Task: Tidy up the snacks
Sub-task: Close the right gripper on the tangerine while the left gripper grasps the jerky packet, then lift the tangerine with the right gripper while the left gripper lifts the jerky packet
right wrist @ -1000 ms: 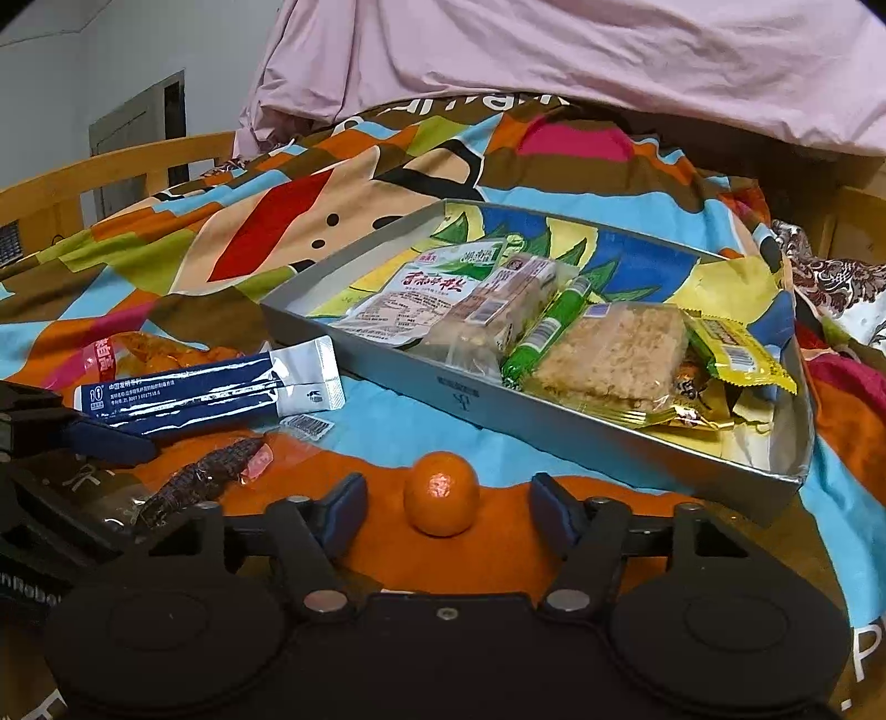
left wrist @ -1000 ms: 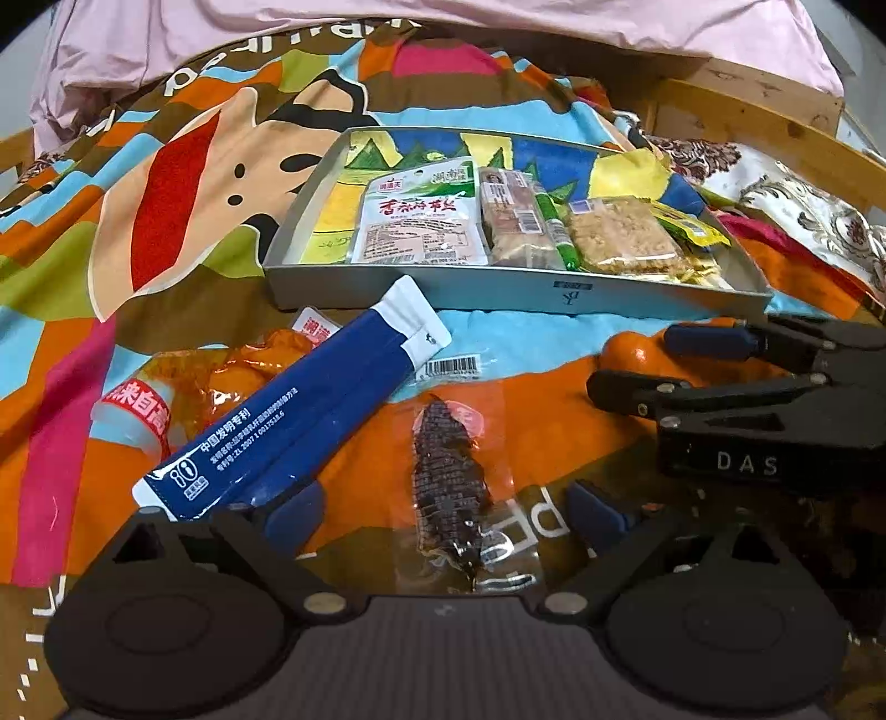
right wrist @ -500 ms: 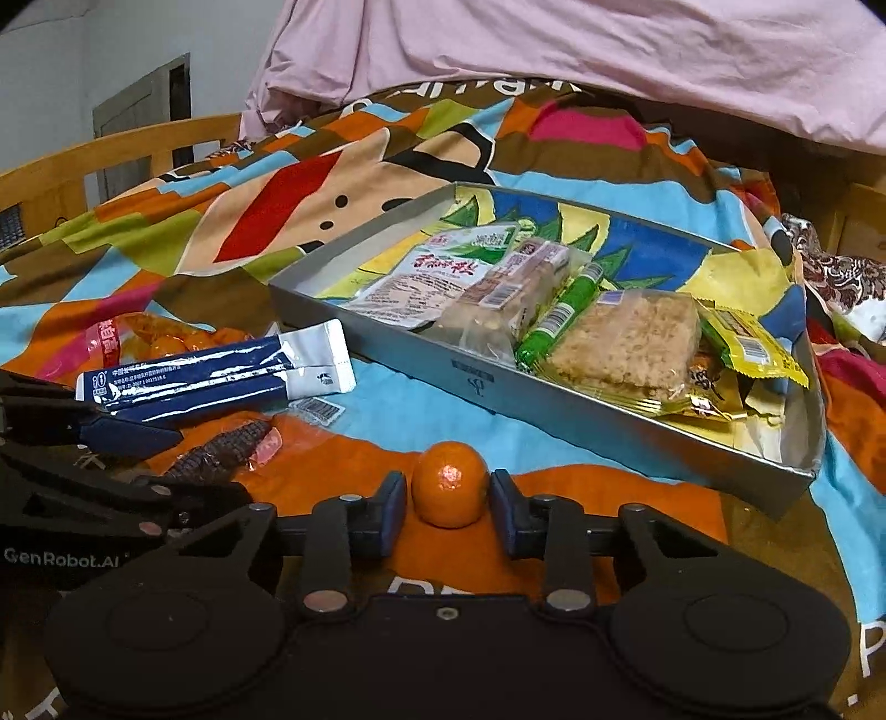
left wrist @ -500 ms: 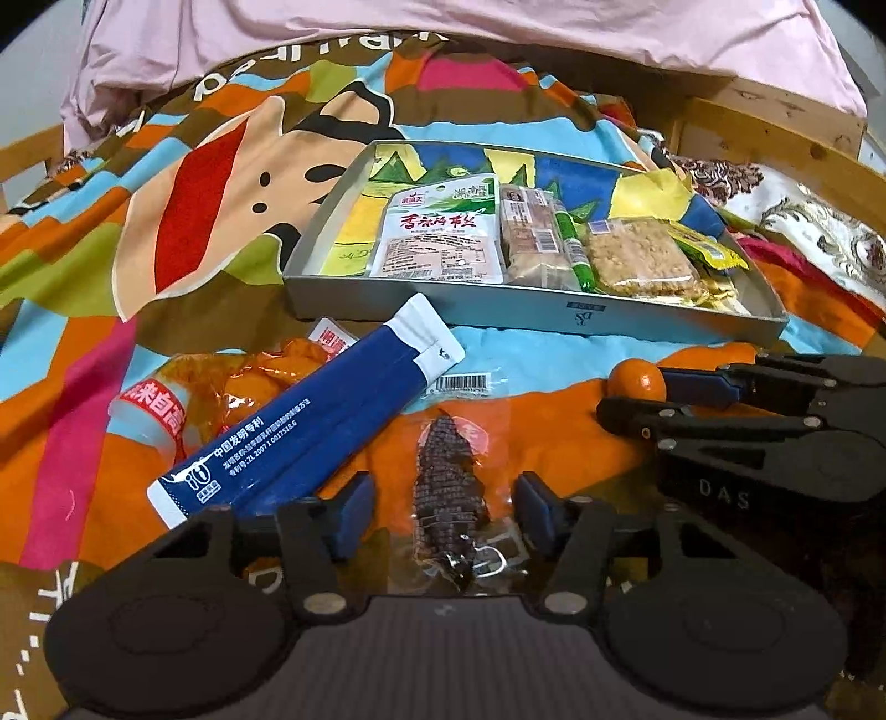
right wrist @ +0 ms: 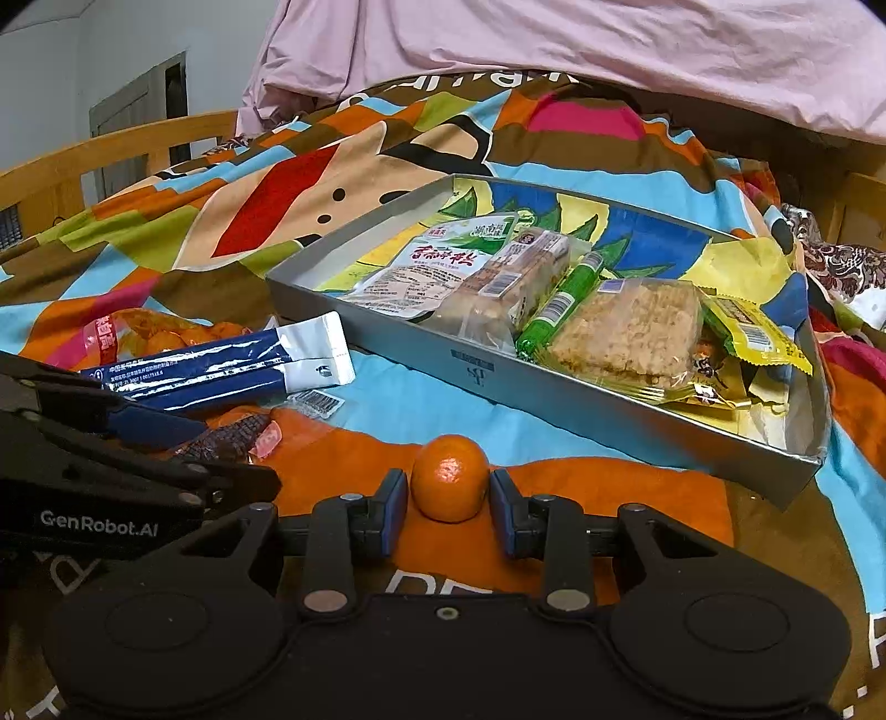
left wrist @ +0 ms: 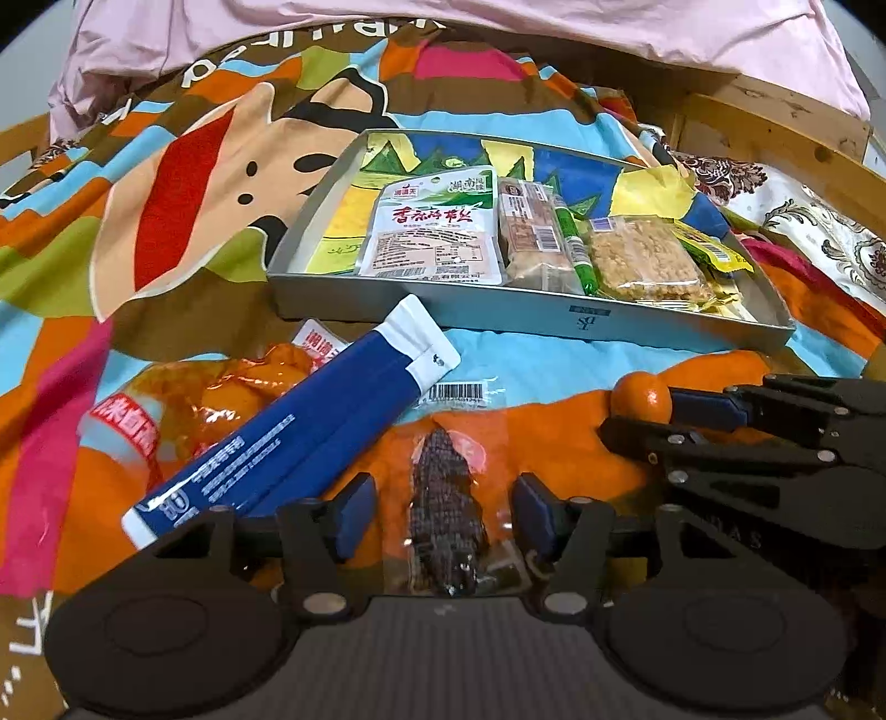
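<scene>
A small orange mandarin [right wrist: 449, 484] rests on the colourful blanket, and my right gripper [right wrist: 448, 512] is shut on it, a blue pad against each side. A dark snack strip in a clear wrapper [left wrist: 446, 515] lies between the pads of my left gripper [left wrist: 443, 518]. Those jaws are opening slightly, though the pads still touch the wrapper's edges. Behind both sits a shallow grey tray [left wrist: 526, 321] holding several packets: a white-green pack [left wrist: 432, 232], a bar, a green stick and a rice cracker [left wrist: 642, 260]. The mandarin [left wrist: 639, 396] also shows at the right in the left wrist view.
A long blue-and-white sachet [left wrist: 299, 432] lies slanted left of the dark strip, over an orange bag of snacks [left wrist: 183, 399]. The left part of the tray floor [left wrist: 338, 221] is bare. A pink quilt [right wrist: 554, 50] lies behind. Wooden bed rails [right wrist: 83, 160] border the sides.
Both grippers have closed in from wide open: the right onto the mandarin, the left around the dark strip's wrapper. The left camera has shifted slightly, while the right has stayed put.
</scene>
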Available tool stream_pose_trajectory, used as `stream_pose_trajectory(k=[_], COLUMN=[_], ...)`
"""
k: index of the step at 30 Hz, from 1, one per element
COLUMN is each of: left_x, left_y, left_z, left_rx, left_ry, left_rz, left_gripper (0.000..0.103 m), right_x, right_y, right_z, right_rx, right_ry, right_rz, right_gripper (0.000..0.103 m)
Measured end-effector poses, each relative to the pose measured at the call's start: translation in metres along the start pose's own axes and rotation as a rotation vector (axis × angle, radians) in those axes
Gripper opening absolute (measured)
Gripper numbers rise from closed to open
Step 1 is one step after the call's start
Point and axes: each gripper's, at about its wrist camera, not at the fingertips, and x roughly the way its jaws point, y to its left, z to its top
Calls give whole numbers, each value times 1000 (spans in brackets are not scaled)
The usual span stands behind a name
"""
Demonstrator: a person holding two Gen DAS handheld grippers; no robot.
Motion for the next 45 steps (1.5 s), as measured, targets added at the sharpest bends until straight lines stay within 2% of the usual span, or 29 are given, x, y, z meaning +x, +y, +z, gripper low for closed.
stream_pose_trajectory(k=[1, 4, 15, 24, 31, 36, 45], left_x=[0, -3, -26, -27, -47, -50, -73], left_y=[-1, -3, -10, -8, -16, -24, -31], left_z=[-1, -3, -13, -7, -9, -13, -12], left_rx=[3, 23, -6, -47, -90, -86, -90], left_ry=[-2, -13, 0, 17, -39, -29, -124], left_rz=[1, -2, -2, -7, -13, 6, 19], left_gripper=[60, 49, 48, 48, 47, 46, 46], right_x=[0, -1, -8, -17, -35, -40, -47], right_y=[0, 0, 7, 0, -10, -16, -19], right_z=[0, 1, 3, 7, 16, 21, 23], right_rx=[0, -3, -60, -30, 21, 43, 67], right_ry=[0, 2, 19, -28, -97, -117, -147], right_rz=[1, 0, 15, 9, 7, 12, 1], right_gripper=[35, 35, 32, 32, 32, 32, 32])
